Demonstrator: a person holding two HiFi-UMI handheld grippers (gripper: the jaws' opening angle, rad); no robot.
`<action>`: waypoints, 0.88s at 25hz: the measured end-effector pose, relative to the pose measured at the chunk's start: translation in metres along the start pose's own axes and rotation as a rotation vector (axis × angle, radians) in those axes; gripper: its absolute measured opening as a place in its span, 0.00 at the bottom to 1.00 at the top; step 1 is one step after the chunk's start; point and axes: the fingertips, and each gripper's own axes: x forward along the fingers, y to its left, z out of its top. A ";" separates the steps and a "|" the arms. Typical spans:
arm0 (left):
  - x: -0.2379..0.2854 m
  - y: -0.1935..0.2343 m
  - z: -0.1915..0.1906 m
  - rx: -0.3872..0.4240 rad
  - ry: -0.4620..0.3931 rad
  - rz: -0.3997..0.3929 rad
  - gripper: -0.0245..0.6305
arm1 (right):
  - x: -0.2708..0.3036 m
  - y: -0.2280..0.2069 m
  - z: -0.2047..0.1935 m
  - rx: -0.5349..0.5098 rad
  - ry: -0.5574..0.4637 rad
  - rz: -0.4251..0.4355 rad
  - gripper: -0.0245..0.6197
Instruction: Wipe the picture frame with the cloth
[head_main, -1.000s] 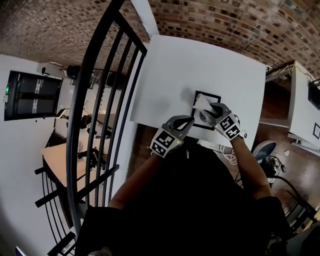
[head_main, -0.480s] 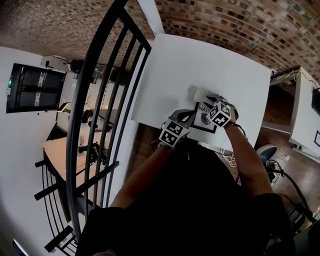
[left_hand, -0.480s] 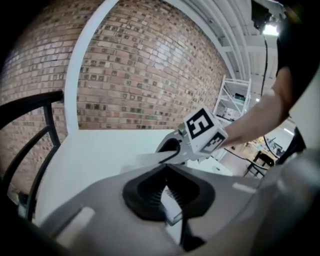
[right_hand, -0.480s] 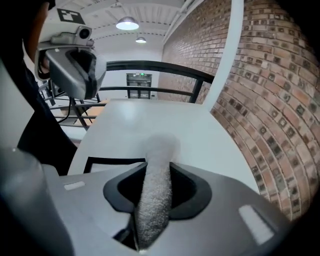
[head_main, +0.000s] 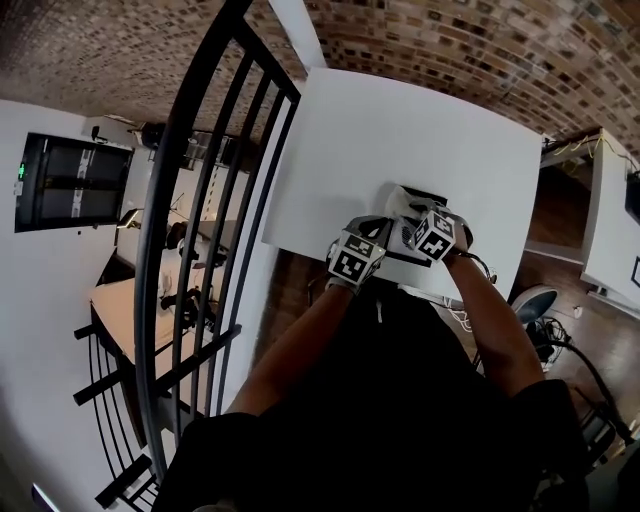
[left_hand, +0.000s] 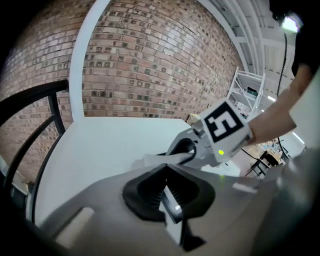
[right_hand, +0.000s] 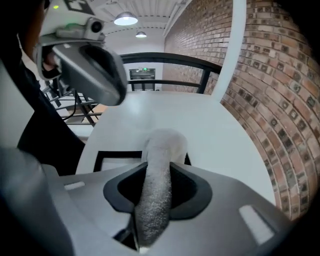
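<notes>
A black picture frame (head_main: 405, 257) lies on the white table (head_main: 400, 120) near its front edge, mostly covered by both grippers. My right gripper (head_main: 412, 215) is shut on a rolled pale cloth (head_main: 398, 200). In the right gripper view the cloth (right_hand: 157, 185) runs out between the jaws and rests on the frame (right_hand: 117, 154). My left gripper (head_main: 385, 238) sits at the frame's near left side. In the left gripper view its jaws are closed on a thin white edge of the frame (left_hand: 172, 207), with the right gripper (left_hand: 187, 150) and cloth (left_hand: 160, 159) just beyond.
A black metal railing (head_main: 200, 200) runs along the table's left side, with a drop to a lower floor beyond it. A brick wall (head_main: 480, 50) backs the table. A white shelf unit (head_main: 610, 220) stands to the right, with cables on the floor (head_main: 455, 310).
The right gripper has carried the cloth from the frame's right part up toward its far left edge. The left gripper has moved in closer to the frame.
</notes>
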 end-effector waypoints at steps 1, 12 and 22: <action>0.002 0.000 0.001 -0.001 0.006 0.000 0.04 | -0.002 0.012 -0.001 -0.012 -0.001 0.017 0.20; 0.008 -0.007 -0.004 0.023 0.020 0.004 0.04 | -0.025 0.115 -0.012 -0.047 -0.021 0.155 0.21; 0.001 -0.011 0.014 0.035 -0.039 0.016 0.04 | -0.054 0.003 -0.019 0.046 -0.052 -0.065 0.21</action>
